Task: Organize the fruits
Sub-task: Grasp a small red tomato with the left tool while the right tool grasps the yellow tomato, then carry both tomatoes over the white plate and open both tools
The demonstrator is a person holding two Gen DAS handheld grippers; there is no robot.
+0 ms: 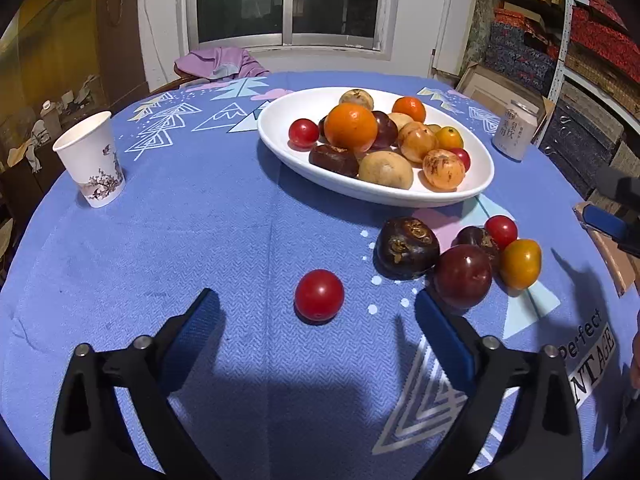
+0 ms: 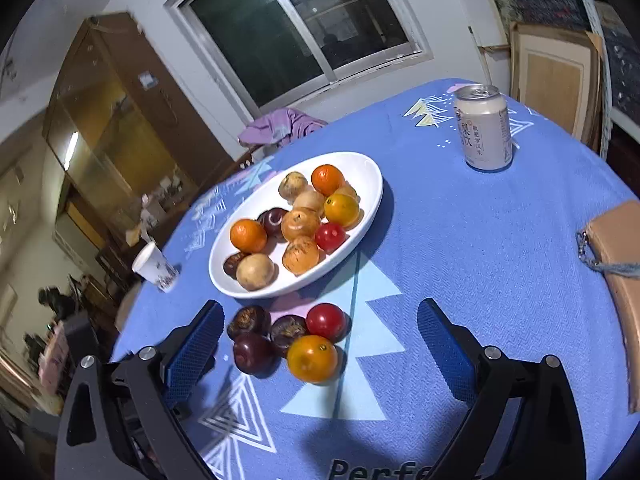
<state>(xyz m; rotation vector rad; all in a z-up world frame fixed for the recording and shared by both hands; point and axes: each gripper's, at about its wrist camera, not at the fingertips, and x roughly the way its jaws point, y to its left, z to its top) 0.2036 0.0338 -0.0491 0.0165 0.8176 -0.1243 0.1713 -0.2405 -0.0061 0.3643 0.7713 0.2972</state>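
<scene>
A white oval dish on the blue tablecloth holds several fruits, among them oranges and small tomatoes. In the left wrist view a lone red tomato lies on the cloth between the fingers of my left gripper, which is open and clear of it. To its right sits a loose cluster: a dark chestnut-like fruit, a plum, a yellow tomato and a small red tomato. My right gripper is open above that same cluster, touching nothing.
A paper cup stands at the left of the table, a drink can at the far right. A tan pouch lies at the right edge. A purple cloth hangs on a chair beyond.
</scene>
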